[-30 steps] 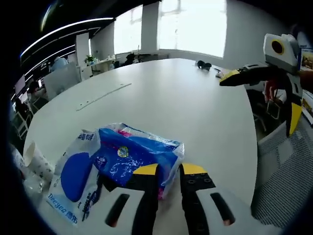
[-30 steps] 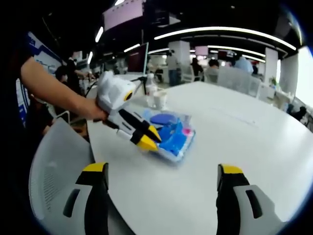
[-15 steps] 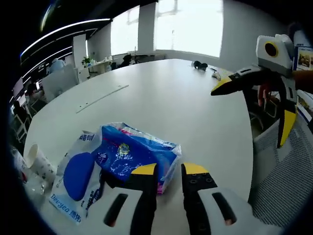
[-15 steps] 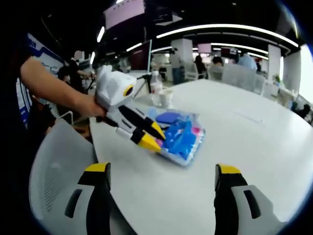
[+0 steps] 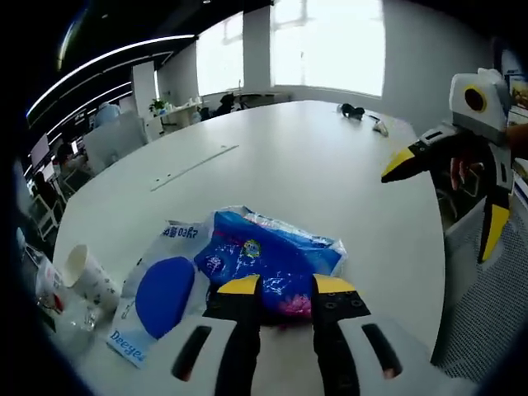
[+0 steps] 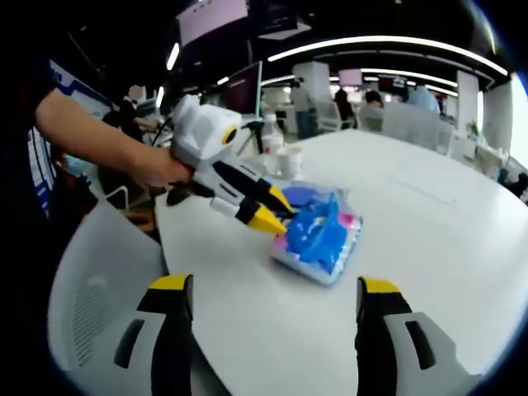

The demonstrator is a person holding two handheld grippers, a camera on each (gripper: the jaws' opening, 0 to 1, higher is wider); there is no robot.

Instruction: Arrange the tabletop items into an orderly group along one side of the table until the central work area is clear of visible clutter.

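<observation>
A blue plastic tissue pack (image 5: pixel 268 256) lies on the white table (image 5: pixel 330 173) beside a white pack with a blue oval (image 5: pixel 161 293). My left gripper (image 5: pixel 286 286) is shut on the blue pack's near edge, with a pink bit of the wrapper between the yellow tips. In the right gripper view the left gripper (image 6: pixel 275 209) holds that edge of the blue pack (image 6: pixel 318 235) raised off the table. My right gripper (image 6: pixel 276 285) stands wide open above the table's edge, with nothing between its jaws. It also hangs open as the right gripper (image 5: pixel 445 202) at the right of the left gripper view.
A paper cup (image 5: pixel 87 276) and a clear bottle (image 6: pixel 268 132) stand near the table's edge by the packs. A small black object (image 5: pixel 353 111) lies at the far end. A grey mesh chair (image 6: pixel 91 305) sits close against the table. A person's arm (image 6: pixel 91 136) holds the left gripper.
The left gripper has raised the blue pack's gripped edge, so the pack now tilts up. Both views have shifted slightly. The right gripper stays open.
</observation>
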